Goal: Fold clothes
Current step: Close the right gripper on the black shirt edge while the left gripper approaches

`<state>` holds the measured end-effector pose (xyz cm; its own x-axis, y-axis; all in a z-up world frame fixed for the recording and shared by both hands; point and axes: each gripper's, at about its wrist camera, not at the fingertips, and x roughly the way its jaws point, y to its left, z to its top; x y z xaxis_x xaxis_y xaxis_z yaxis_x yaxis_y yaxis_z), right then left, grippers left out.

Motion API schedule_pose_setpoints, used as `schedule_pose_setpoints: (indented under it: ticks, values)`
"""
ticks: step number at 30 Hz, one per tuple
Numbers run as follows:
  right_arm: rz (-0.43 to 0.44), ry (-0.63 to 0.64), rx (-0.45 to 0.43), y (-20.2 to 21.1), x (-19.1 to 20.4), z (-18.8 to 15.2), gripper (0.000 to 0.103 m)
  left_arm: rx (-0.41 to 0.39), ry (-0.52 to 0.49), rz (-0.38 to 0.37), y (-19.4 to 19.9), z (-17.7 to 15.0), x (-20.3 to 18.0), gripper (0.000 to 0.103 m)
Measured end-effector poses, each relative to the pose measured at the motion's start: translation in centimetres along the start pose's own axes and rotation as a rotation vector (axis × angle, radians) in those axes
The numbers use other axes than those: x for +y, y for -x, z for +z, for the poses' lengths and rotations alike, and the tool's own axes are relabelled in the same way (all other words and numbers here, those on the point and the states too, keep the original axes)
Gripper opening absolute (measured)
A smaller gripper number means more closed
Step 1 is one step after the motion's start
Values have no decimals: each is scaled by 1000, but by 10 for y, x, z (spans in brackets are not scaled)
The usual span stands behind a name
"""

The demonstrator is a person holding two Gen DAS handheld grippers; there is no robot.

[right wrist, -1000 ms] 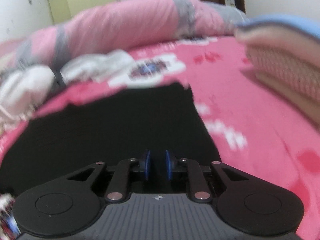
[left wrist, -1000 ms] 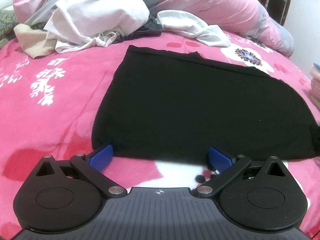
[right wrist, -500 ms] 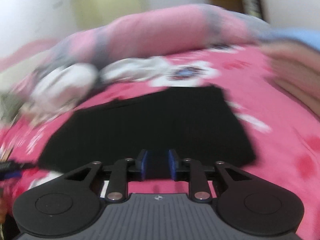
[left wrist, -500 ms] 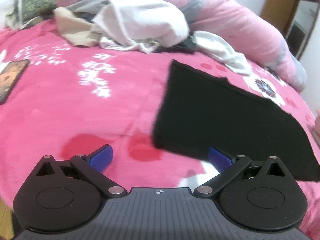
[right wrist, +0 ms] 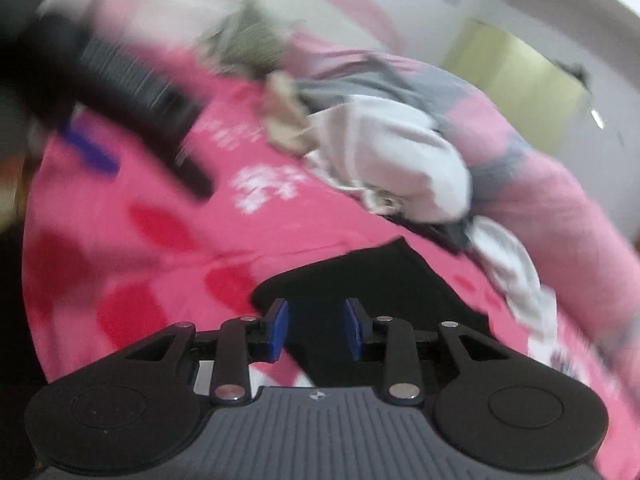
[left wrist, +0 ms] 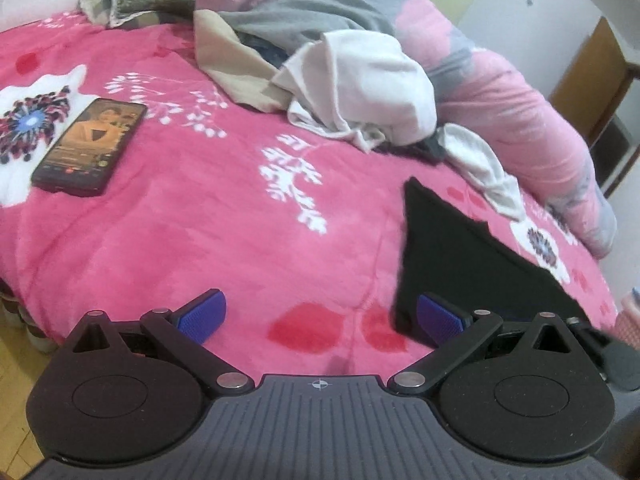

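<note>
Underneath everything spreads a pink floral blanket (left wrist: 224,216), covering the bed from edge to edge, with a long pink-and-grey rolled quilt (left wrist: 516,120) lying along its far side. Against that quilt sits a heap of unfolded clothes (left wrist: 352,84), white, beige and grey pieces tangled together, and a separate white garment (left wrist: 484,168) trails off its right end. Just in front of that trailing piece lies the black garment (left wrist: 452,256), flat on the blanket at the right of the left wrist view, its pointed corner toward the heap. The left gripper (left wrist: 320,316) hangs low over bare blanket with its blue pads spread wide, the right-hand pad at the black cloth's near edge. The right gripper (right wrist: 316,330) hovers over the same black garment (right wrist: 372,280), jaws partly parted with cloth showing between them; the view is blurred, so whether the pads touch the fabric is unclear. A smartphone (left wrist: 90,146) with a lit screen rests on the blanket, well apart to the left.
</note>
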<state>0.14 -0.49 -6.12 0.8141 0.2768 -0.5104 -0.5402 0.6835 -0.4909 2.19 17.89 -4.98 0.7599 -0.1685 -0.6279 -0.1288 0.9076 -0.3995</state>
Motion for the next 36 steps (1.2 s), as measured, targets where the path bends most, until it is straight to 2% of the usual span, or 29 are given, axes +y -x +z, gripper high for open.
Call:
schedule_pose_setpoints:
  ticks: [4,6,9,14,19,25,28,30,35,36]
  values:
    - [16,254,29,-11,36,-7,33,1,16,-7,0,1,9,103]
    - [-42,387,7,-18,53,-13,33,0,17,-6,-1,1,10,103]
    - [-68,435,-9,-21,60,-13,33,0,11,2,-1,2,10,103]
    - [-49,397,7,-25,48,-4,33,-2,18,2,-2,4,13,103]
    - [-26,463,8,-37,57,-7,33,-1,24,7,-5,6,14,103]
    - [-23,256,28,-52,38,1,30,6,15,16,-10,6,14,103]
    - [-13,71,19,-47,17,-2,22,5,2,25,-12,4,13,103]
    - [-6,-53,13,-44,2,-3,10,2,-5,32,-13,3,11,103]
    - [11,-362,-3,-35,-34,-8,8,-3,5,27,-15,5,11,103]
    - [31,-455,-10,-32,-50,-14,8,-7,10,20,-17,6,10,103]
